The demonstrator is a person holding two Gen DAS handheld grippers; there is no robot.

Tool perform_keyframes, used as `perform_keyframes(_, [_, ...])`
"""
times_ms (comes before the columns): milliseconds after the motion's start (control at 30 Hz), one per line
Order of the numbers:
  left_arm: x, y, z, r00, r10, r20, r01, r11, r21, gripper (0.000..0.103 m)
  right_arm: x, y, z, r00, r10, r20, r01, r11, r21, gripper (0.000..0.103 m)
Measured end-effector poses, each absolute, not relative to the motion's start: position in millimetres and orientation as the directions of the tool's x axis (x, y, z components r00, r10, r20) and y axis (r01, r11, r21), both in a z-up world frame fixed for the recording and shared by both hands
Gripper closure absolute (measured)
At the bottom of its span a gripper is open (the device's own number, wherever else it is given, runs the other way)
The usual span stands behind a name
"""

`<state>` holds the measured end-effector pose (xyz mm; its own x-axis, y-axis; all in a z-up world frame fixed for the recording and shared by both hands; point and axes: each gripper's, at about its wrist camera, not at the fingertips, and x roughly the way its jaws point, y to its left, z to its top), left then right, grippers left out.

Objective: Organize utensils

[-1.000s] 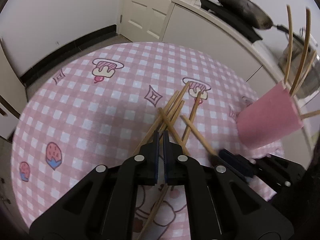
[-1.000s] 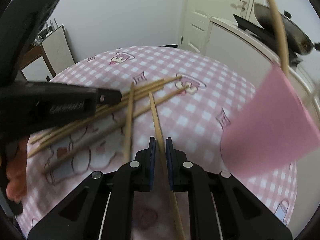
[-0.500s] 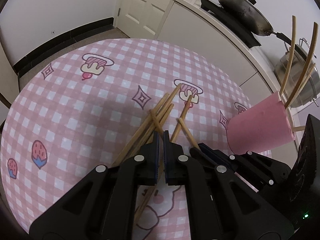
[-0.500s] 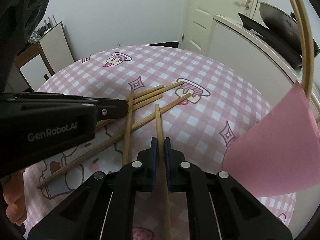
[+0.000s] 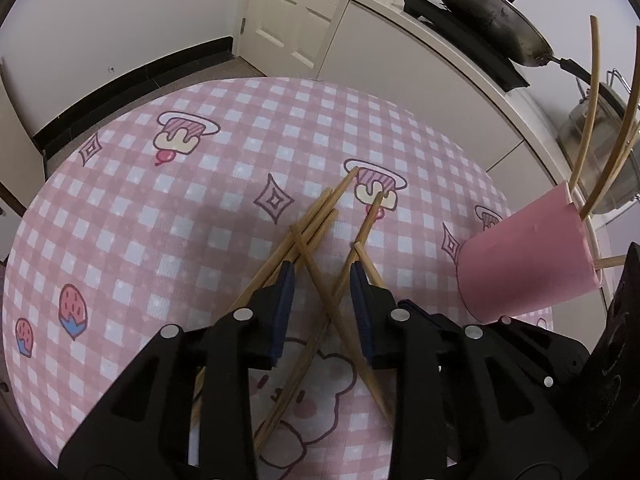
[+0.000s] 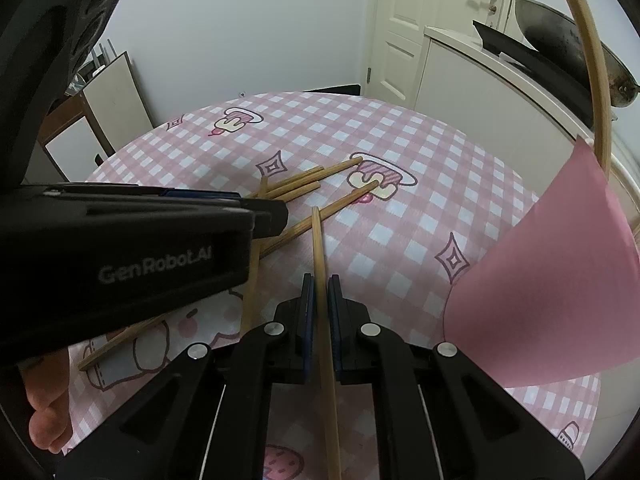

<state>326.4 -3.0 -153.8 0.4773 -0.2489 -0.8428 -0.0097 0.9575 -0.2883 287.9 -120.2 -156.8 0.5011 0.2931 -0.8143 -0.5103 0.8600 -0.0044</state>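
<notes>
Since a sec ago the left gripper (image 5: 322,276) has gone from jaws together to a narrow gap; they have just been opening, w/ two crossed chopsticks lying in the gap, pads not pressing them. The view also shifted a little between frames, so the pink cup (image 5: 528,256) now sits lower at right than before. The right gripper (image 6: 320,284) looks the same as earlier: clamped on one chopstick (image 6: 320,248), which runs straight fwd between its pads, tip pointing away across the table (image 6: 400,128).

Counts: 2 grippers. 1 pink cup, tilted, w/ approx 4 chopsticks sticking out of it in the left wrist view (3 upward, 1 out the side low down); cannot tell for sure, the rim edge is cut off. Loose pile of chopsticks (image 5: 316,220) on the pink checked cloth: about 6 in total incl. the one held, though overlaps make the count unsure. Pile lies left of the cup, well apart from it. The held stick is the nearest one to the cup. Left gripper sits over the pile's near end, further from the cup than the right one. 1 wok (image 5: 492,20) on the counter beyond the cup.
</notes>
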Motion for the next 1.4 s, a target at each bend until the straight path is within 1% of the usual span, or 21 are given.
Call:
perform_keyframes(133, [326.6,-6.3,-154.7,0.490,-0.229,-0.841,-0.001,0.965,-0.263,0.075,287.3,-121.5,-156.8,0.498,0.302,-0.813,-0.509,0.861,0.007,0.097])
perform_keyframes(200, [325.5,-6.3,-155.7,0.494,-0.212,-0.843,0.007,0.971,-0.240,0.085,287.4,-122.6,-156.7,0.493,0.308,-0.814,-0.507,0.862,0.019,0.097])
perform_keyframes(367, [324.6,-7.0,-156.3,0.500,-0.193,-0.844,0.022,0.977,-0.210,0.086,285.9,-121.4,-156.2,0.490,0.308,-0.815,-0.509,0.860,0.019,0.097])
perform_keyframes(500, [324.9,-14.7,-155.4,0.505,-0.138,-0.852,0.020,0.989,-0.149,0.086,285.9,-120.9,-156.7,0.491,0.307,-0.815,-0.507,0.862,0.019,0.097])
perform_keyframes(600, [321.7,-17.0,-155.7,0.524,-0.123,-0.843,0.036,0.992,-0.122,0.087,285.8,-122.2,-155.8,0.493,0.307,-0.814,-0.504,0.863,0.021,0.097])
perform_keyframes(733, [319.9,-11.9,-155.8,0.534,-0.139,-0.834,0.030,0.989,-0.146,0.091,284.8,-124.0,-155.6,0.495,0.302,-0.815,-0.499,0.866,0.018,0.097])
perform_keyframes(800, [319.5,-9.0,-156.0,0.535,-0.150,-0.831,0.028,0.987,-0.160,0.096,284.8,-123.3,-155.2,0.495,0.304,-0.814,-0.501,0.865,0.018,0.097])
perform_keyframes(867, [317.8,-5.5,-156.5,0.533,-0.164,-0.830,0.030,0.984,-0.175,0.098,285.0,-121.6,-155.1,0.493,0.306,-0.814,-0.504,0.863,0.019,0.097])
perform_keyframes(1200, [310.7,13.4,-155.0,0.519,-0.238,-0.821,0.029,0.965,-0.261,0.098,298.6,-104.3,-158.1,0.504,0.278,-0.818,-0.500,0.866,-0.014,0.097])
perform_keyframes(1300, [307.5,19.4,-150.7,0.521,-0.276,-0.807,0.037,0.953,-0.302,0.098,300.8,-101.3,-157.7,0.508,0.263,-0.820,-0.500,0.865,-0.032,0.099])
perform_keyframes(1400, [303.2,19.2,-140.7,0.532,-0.316,-0.785,0.054,0.939,-0.341,0.098,297.4,-102.9,-151.3,0.521,0.275,-0.808,-0.495,0.868,-0.024,0.099])
